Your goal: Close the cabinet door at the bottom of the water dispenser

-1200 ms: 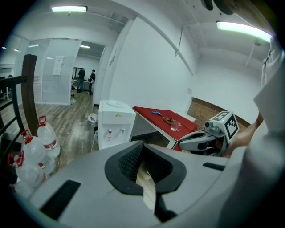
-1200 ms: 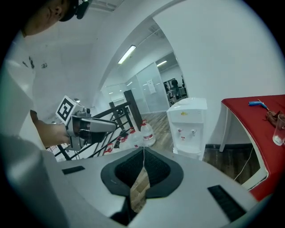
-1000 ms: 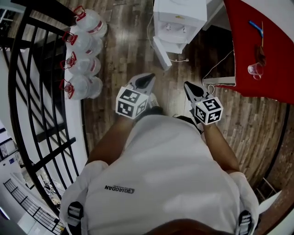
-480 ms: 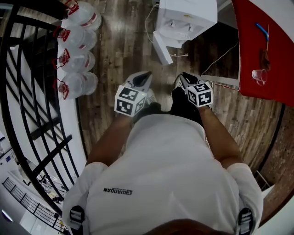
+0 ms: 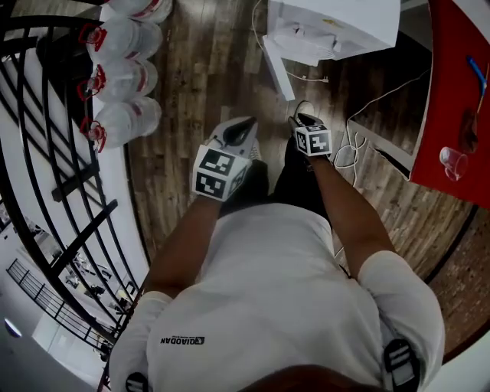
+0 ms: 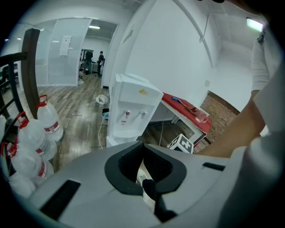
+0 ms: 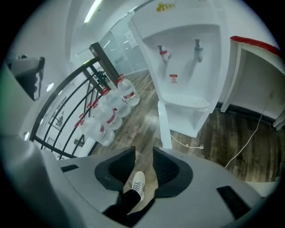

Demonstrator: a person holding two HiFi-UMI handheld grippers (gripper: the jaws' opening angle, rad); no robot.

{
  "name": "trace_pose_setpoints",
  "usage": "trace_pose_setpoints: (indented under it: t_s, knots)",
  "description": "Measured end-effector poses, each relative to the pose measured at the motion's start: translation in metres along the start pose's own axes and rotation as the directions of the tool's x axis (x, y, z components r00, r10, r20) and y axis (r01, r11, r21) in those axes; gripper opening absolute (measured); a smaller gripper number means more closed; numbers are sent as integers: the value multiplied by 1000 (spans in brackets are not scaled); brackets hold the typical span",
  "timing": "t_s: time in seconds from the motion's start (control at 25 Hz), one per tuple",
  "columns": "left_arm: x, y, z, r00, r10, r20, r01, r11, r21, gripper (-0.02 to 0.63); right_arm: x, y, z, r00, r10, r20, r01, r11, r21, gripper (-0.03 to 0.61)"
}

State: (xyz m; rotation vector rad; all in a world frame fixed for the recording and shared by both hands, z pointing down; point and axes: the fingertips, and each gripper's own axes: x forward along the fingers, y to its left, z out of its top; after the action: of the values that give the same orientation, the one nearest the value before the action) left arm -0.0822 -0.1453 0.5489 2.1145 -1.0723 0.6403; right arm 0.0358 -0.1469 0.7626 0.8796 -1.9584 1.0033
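Note:
The white water dispenser point(image 5: 337, 23) stands on the wooden floor ahead, also in the left gripper view point(image 6: 133, 109) and the right gripper view point(image 7: 187, 62). Its bottom cabinet door point(image 5: 279, 73) hangs open to the left, edge-on in the right gripper view point(image 7: 164, 127), with the white compartment point(image 7: 191, 120) showing beside it. My left gripper point(image 5: 249, 122) is held at waist height, well short of the door, its jaws together and holding nothing point(image 6: 141, 143). My right gripper point(image 5: 301, 119) is nearer the dispenser, with a narrow gap between its jaws and nothing in it point(image 7: 143, 151).
Several large water bottles point(image 5: 122, 76) line the floor at the left beside a black railing point(image 5: 46, 153). A red table point(image 5: 459, 92) with a plastic cup point(image 5: 453, 161) stands at the right. A white cable point(image 5: 352, 145) and plug point(image 7: 200, 146) lie near the dispenser.
The person has stepped closer to the dispenser. The right gripper has moved forward and to the left, towards the open door. The left gripper has hardly shifted.

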Motion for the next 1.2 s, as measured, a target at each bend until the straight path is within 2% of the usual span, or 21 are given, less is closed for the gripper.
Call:
trace_pose_setpoints:
  t_s: [0.16, 0.4, 0.56, 0.68, 0.96, 1.2]
  knots:
    - [30, -6, -14, 999, 10, -47, -12, 1000, -27, -3, 43, -22, -25, 998, -11, -57, 11, 1000, -13, 118]
    - [64, -1, -55, 990, 35, -134, -43, 998, -54, -3, 111, -51, -68, 987, 2, -158, 20, 990, 141, 118]
    - [88, -6, -74, 983, 16, -185, -27, 998, -57, -3, 144, -66, -82, 980, -8, -197, 39, 987, 154, 118]
    - [100, -11, -83, 978, -6, -207, -6, 999, -54, -3, 159, -68, -83, 982, -7, -187, 38, 986, 160, 118]
    - [110, -9, -92, 972, -7, -236, -5, 999, -53, -3, 174, -74, -73, 994, -47, -95, 62, 986, 155, 118]
    - [113, -3, -94, 969, -2, -246, -14, 998, -61, -3, 175, -81, -72, 988, -94, -119, 113, 980, 165, 118]
